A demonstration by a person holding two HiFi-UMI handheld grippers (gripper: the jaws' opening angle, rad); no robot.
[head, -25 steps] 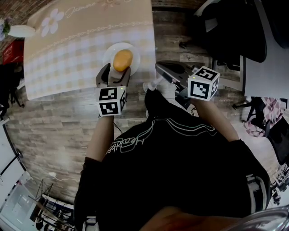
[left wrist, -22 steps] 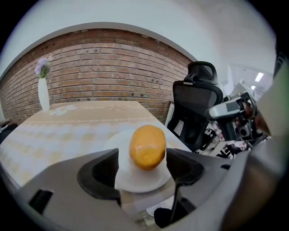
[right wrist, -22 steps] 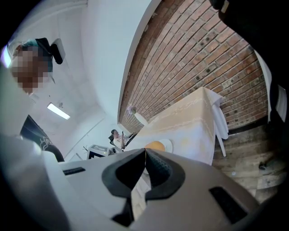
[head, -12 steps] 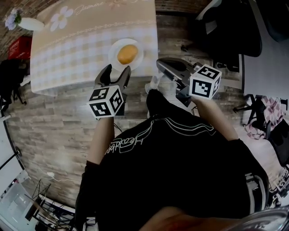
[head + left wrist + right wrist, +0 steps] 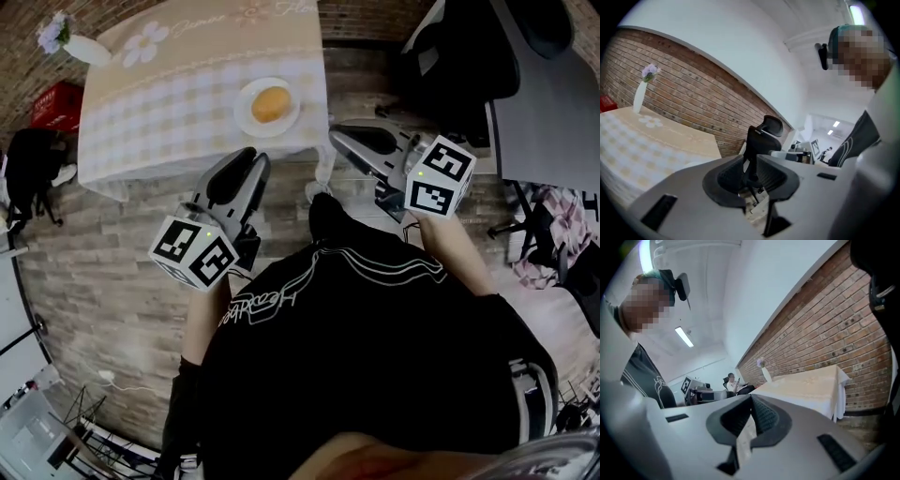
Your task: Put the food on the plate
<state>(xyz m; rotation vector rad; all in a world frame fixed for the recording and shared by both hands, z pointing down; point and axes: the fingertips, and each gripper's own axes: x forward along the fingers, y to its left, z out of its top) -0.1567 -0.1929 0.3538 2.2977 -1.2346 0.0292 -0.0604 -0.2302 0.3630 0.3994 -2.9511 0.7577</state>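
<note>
The round orange-yellow food (image 5: 269, 102) lies on the white plate (image 5: 246, 114) near the front right corner of the checked tablecloth table (image 5: 159, 112). My left gripper (image 5: 249, 157) hangs over the wooden floor, well short of the table, pointing toward it. Its jaws are closing, a narrow gap is left and nothing is between them (image 5: 751, 161). My right gripper (image 5: 337, 135) is off the table's right edge, also over the floor. Its pads meet at the tips with nothing held (image 5: 750, 398).
A white vase with purple flowers (image 5: 68, 42) stands at the table's far left corner (image 5: 641, 91). Black office chairs (image 5: 469, 56) stand to the right, one ahead of the left gripper (image 5: 761, 136). A red box (image 5: 56, 103) and a black bag (image 5: 23, 159) lie left of the table.
The left gripper has drawn back from the plate, leaving the food on it, and its jaws have narrowed. The table now lies farther away. The right gripper has barely shifted.
</note>
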